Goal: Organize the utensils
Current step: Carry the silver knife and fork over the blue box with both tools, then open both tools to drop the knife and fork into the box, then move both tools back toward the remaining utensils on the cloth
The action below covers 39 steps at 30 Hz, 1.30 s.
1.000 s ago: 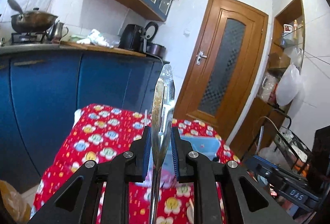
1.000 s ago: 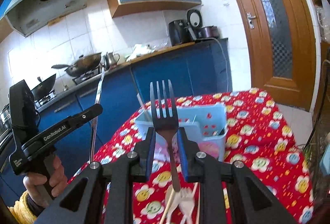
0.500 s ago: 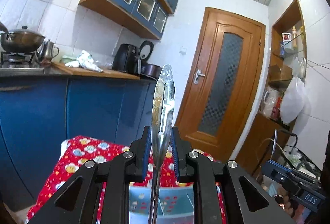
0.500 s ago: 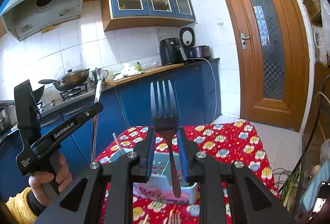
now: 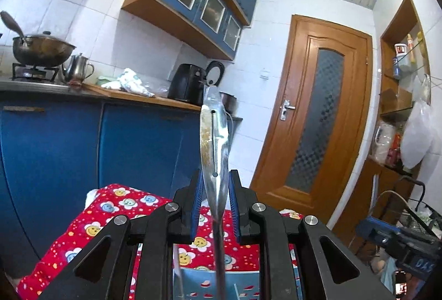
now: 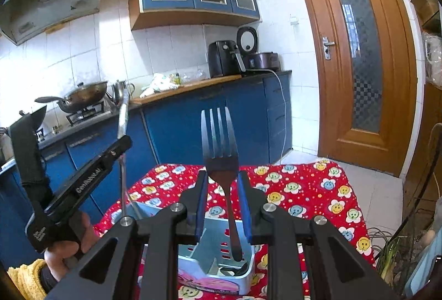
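1. The left gripper (image 5: 215, 206), at the scene's left, was clamped on a spoon (image 5: 214, 139) held edge-on; thin, stiff, slippery steel.
2. The right gripper (image 6: 223, 206) pinched the fork (image 6: 220, 153) at its neck, above the near blue holder (image 6: 221, 250); light, rigid.

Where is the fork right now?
In the right wrist view, the fork stands tines-up in the right gripper, its handle hanging over the blue utensil holder.

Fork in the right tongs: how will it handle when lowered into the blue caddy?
The fork looks like rigid metal, so unlikely to flex. Its polished handle may slip in the right tongs. The blue caddy looks like light plastic, so might shift if bumped.
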### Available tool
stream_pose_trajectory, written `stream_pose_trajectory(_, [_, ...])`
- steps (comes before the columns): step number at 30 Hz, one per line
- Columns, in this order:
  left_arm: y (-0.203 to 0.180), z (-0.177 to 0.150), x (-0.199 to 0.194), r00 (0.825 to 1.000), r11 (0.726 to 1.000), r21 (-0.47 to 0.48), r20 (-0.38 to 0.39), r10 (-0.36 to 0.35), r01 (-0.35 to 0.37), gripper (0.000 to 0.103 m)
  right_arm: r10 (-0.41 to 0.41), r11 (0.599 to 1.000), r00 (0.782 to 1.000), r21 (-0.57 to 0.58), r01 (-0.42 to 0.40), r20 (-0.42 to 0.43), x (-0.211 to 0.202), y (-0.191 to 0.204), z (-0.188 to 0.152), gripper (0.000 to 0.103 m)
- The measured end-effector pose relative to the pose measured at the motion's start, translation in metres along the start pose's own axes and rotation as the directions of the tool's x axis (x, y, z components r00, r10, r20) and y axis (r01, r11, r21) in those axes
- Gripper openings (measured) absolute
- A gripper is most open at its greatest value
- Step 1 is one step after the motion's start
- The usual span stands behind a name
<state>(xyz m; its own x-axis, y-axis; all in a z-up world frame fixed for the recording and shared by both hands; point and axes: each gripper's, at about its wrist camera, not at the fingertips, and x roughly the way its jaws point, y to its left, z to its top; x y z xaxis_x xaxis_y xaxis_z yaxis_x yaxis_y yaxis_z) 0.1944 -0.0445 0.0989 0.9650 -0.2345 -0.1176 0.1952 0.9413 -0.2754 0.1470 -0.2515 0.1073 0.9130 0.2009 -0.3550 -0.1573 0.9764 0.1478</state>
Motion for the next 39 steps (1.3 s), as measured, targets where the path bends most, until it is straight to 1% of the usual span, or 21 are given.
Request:
stream_pose_trajectory(5, [0.006, -0.009, 0.002, 1.000, 1.000, -0.006, -0.018, -0.003, 0.003, 0.018, -0.001, 1.000, 0.999, 0.011, 0.002, -0.049, 0.019, -0.005, -0.010, 0.024])
stream_pose_trajectory(9, [0.011, -0.013, 0.003, 1.000, 1.000, -0.012, -0.025, 0.000, -0.001, 0.018, -0.004, 1.000, 0.997, 0.013, 0.005, -0.072, 0.026, -0.005, -0.016, 0.024])
stream_pose_trajectory(15, [0.012, -0.019, 0.002, 0.998, 1.000, 0.012, -0.058, 0.004, -0.003, 0.019, -0.003, 1.000, 0.995, 0.023, 0.005, -0.104, 0.033, -0.007, -0.022, 0.025])
stream_pose_trajectory(18, [0.012, -0.023, 0.001, 0.996, 1.000, 0.027, -0.084, 0.009, -0.007, 0.019, 0.010, 0.999, 0.993, 0.042, -0.005, -0.116, 0.035, -0.011, -0.023, 0.025])
stream_pose_trajectory(19, [0.012, -0.023, 0.001, 0.996, 1.000, 0.027, -0.094, 0.007, -0.004, 0.019, 0.015, 0.999, 0.993, 0.049, -0.010, -0.118, 0.034, -0.012, -0.024, 0.027])
stream_pose_trajectory(20, [0.013, -0.023, 0.001, 0.994, 1.000, 0.027, -0.111, 0.000, 0.003, 0.023, 0.015, 0.998, 0.994, 0.055, -0.009, -0.113, 0.033, -0.013, -0.023, 0.029])
stream_pose_trajectory(21, [0.013, -0.024, 0.001, 0.993, 1.000, 0.026, -0.121, -0.002, 0.005, 0.031, 0.016, 0.998, 0.994, 0.059, -0.010, -0.107, 0.031, -0.013, -0.023, 0.034])
stream_pose_trajectory(22, [0.013, -0.024, 0.000, 0.992, 1.000, 0.026, -0.128, -0.001, 0.004, 0.034, 0.021, 0.998, 0.995, 0.064, -0.014, -0.100, 0.029, -0.014, -0.022, 0.037])
stream_pose_trajectory(23, [0.013, -0.023, -0.002, 0.991, 1.000, 0.028, -0.132, 0.002, 0.002, 0.040, 0.025, 0.997, 0.995, 0.069, -0.019, -0.092, 0.026, -0.015, -0.020, 0.038])
stream_pose_trajectory(25, [0.012, -0.022, -0.006, 0.992, 0.999, 0.039, -0.128, 0.010, -0.005, 0.041, 0.026, 0.997, 0.997, 0.072, -0.021, -0.076, 0.020, -0.015, -0.018, 0.041])
stream_pose_trajectory(30, [0.013, -0.018, -0.019, 0.989, 0.999, 0.041, -0.146, 0.006, 0.000, 0.043, 0.027, 0.996, 0.999, 0.087, -0.023, -0.047, 0.005, -0.016, -0.014, 0.045])
stream_pose_trajectory(39, [0.016, -0.013, -0.045, 0.977, 0.999, 0.032, -0.213, -0.010, 0.017, 0.045, 0.032, 0.996, 0.999, 0.082, -0.029, -0.031, -0.030, -0.012, -0.016, 0.046])
